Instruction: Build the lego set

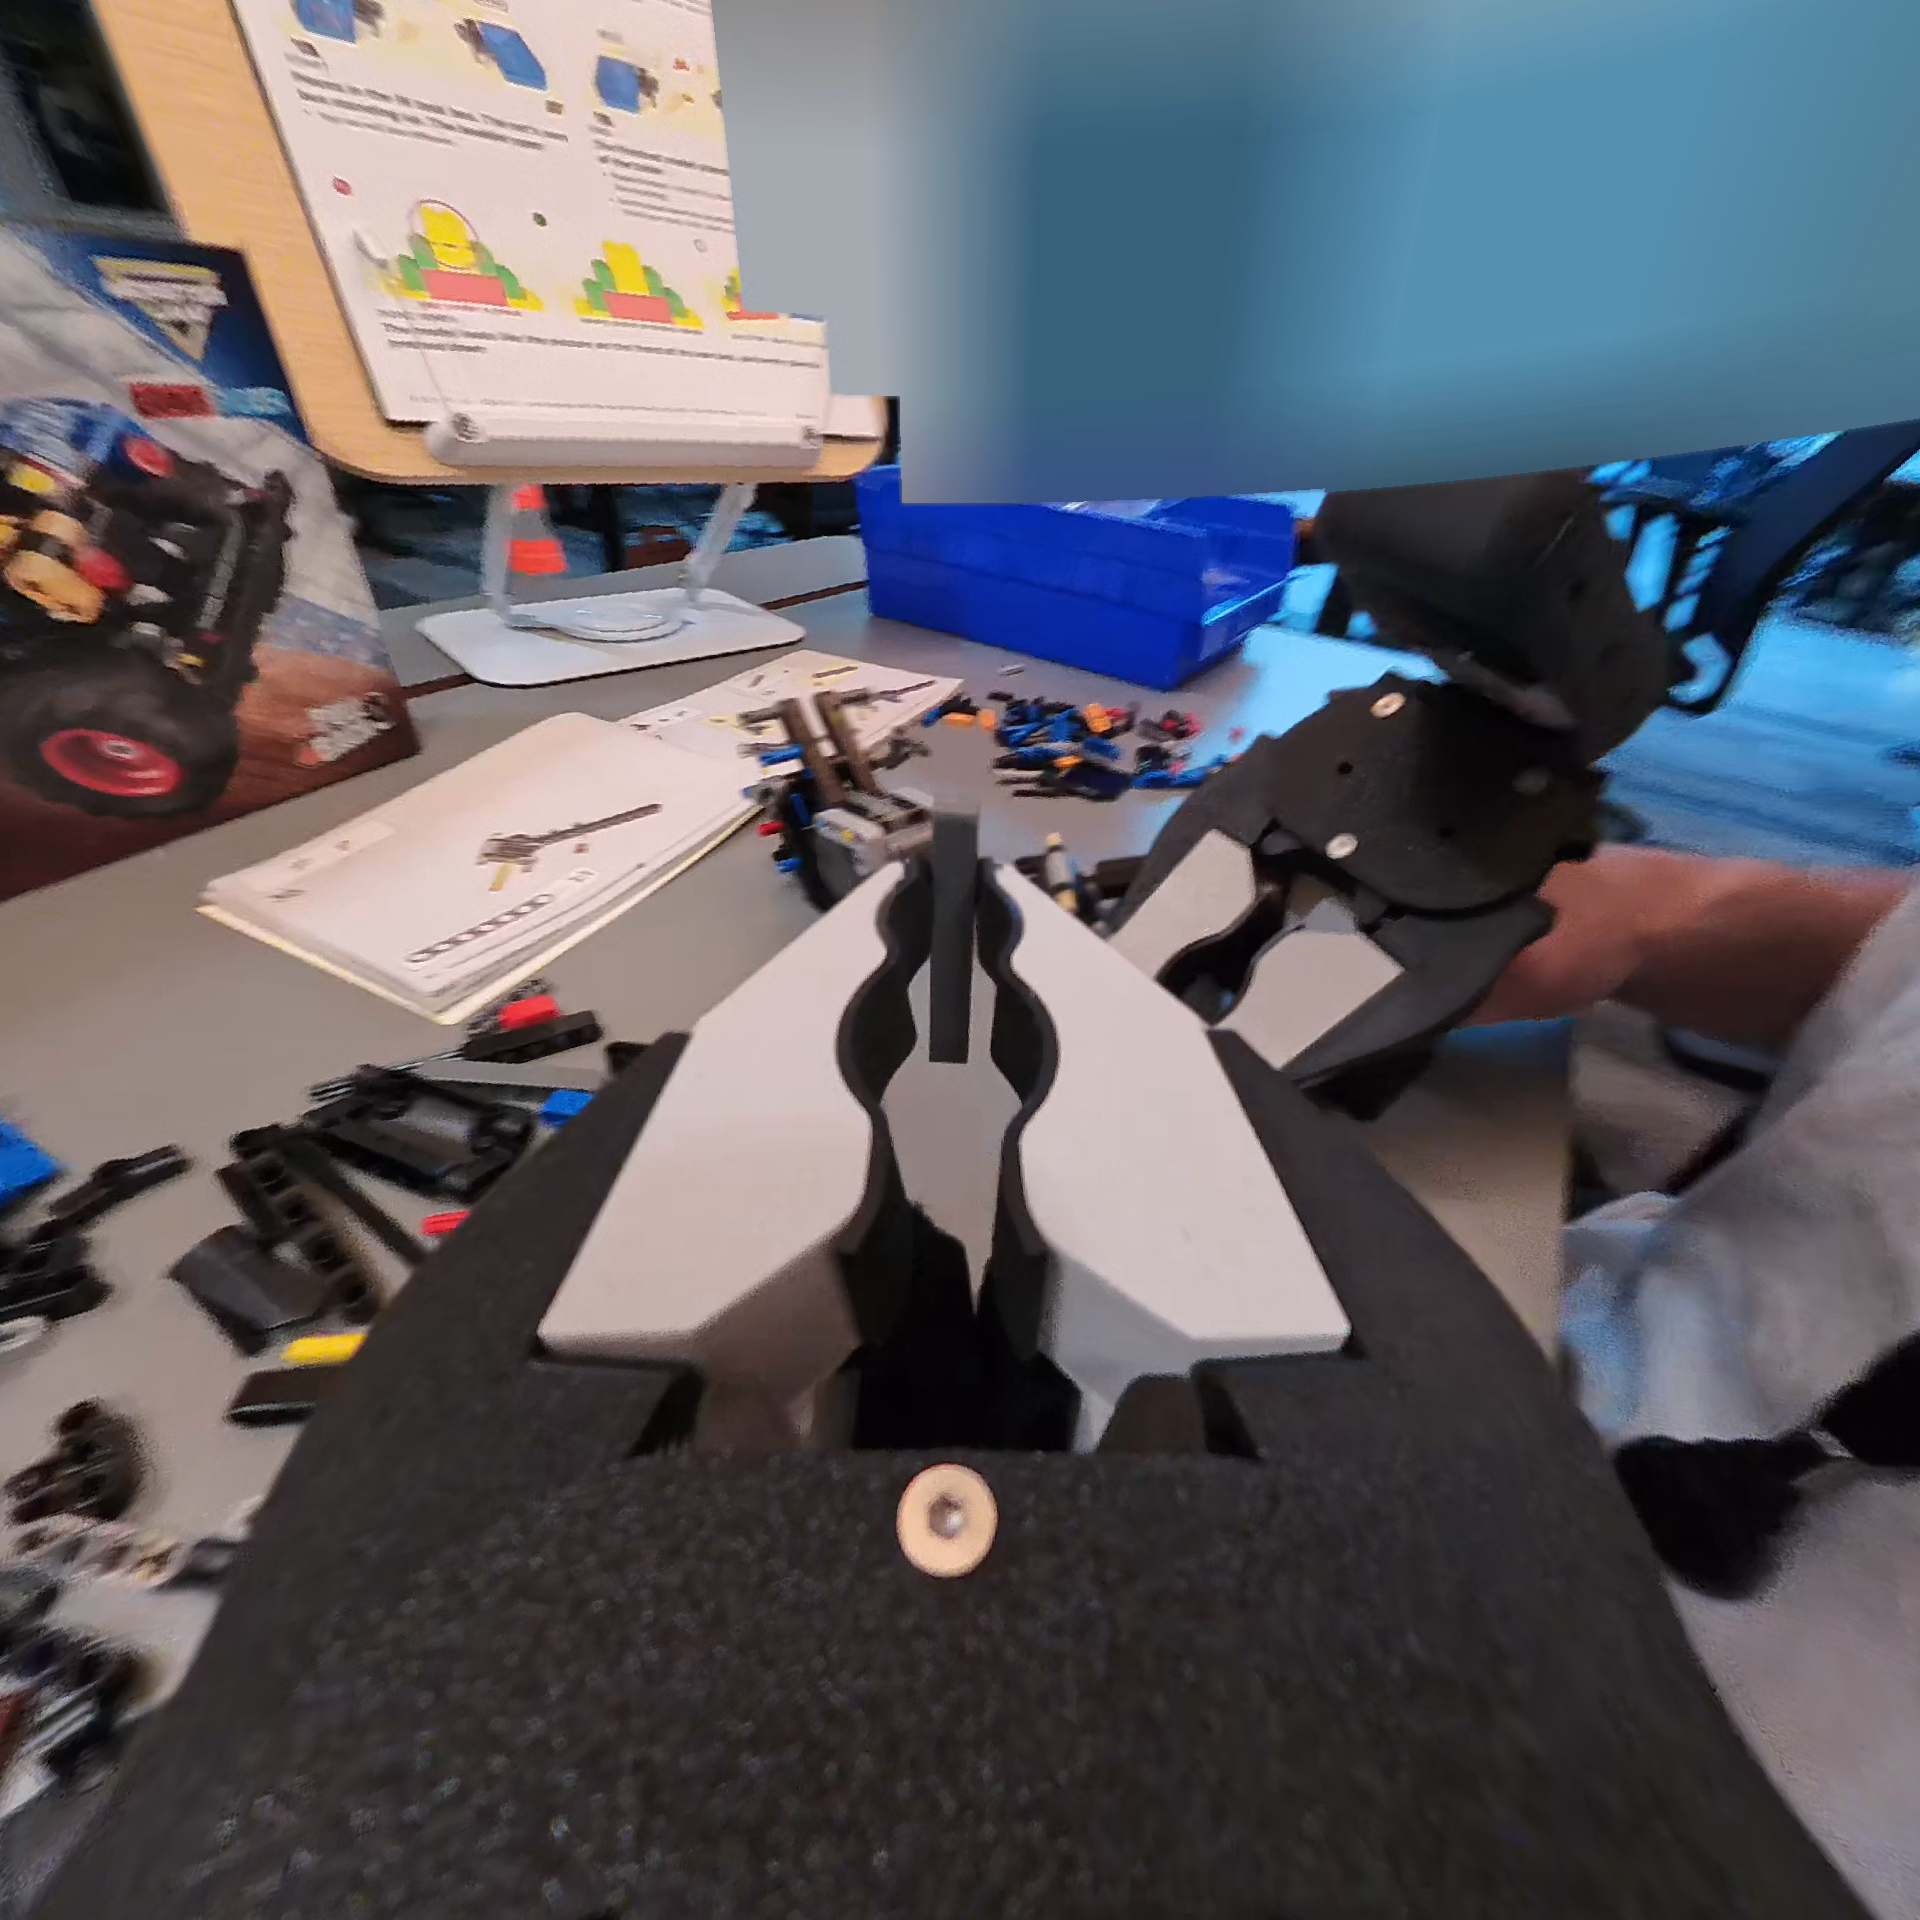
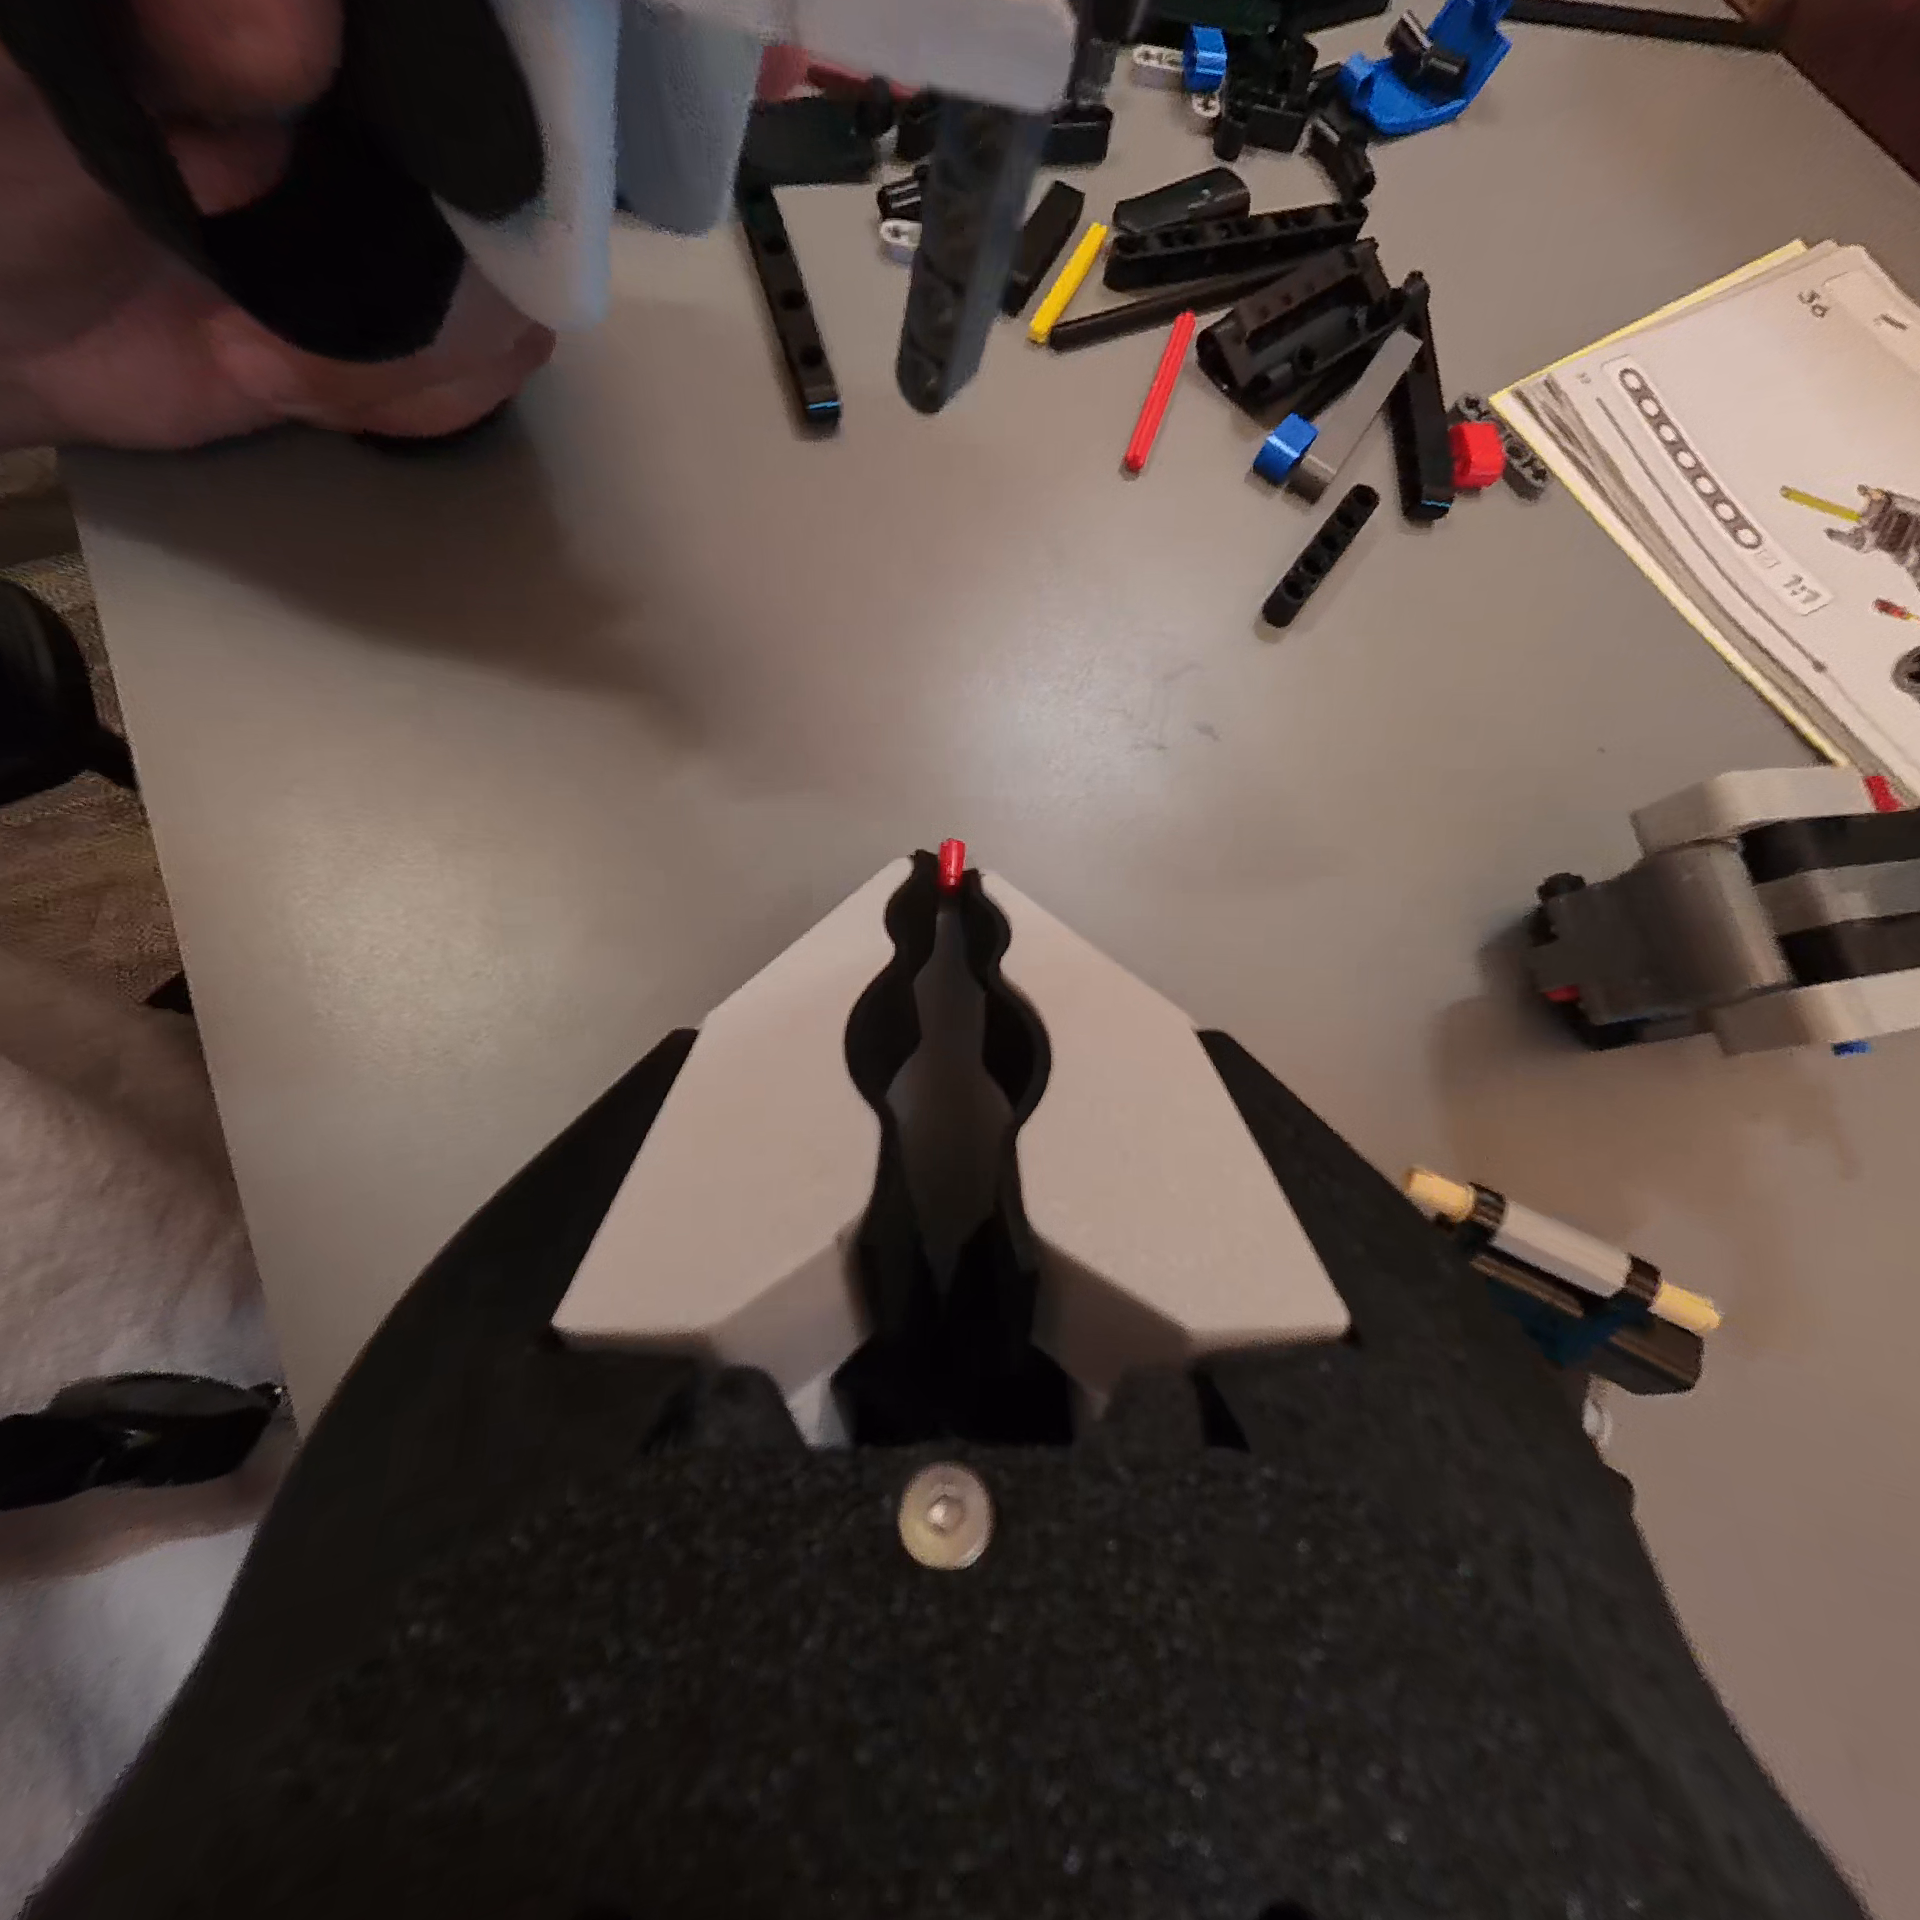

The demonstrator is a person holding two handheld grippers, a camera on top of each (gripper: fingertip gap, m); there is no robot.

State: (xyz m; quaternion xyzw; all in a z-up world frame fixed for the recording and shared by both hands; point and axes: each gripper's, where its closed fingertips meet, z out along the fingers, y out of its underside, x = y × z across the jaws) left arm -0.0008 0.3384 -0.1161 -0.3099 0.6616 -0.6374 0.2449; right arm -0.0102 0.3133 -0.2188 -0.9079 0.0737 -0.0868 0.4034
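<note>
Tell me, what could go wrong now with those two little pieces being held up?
The right gripper pinches a tiny red pin only at the very tips of its jaws, so it might slip and drop onto the grey table.

The left gripper holds a dark beam near one end; in the right wrist view most of it hangs free, so pushing the pin in could swivel it.

Both pictures are blurred, so aiming for a hole looks tricky.

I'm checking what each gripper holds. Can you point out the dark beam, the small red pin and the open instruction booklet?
dark beam [image 1: 951, 935]: left wrist view, middle of its length, between the fingers.
small red pin [image 2: 950, 864]: right wrist view, its exposed tip.
open instruction booklet [image 1: 488, 862]: left wrist view, the near page.
</note>
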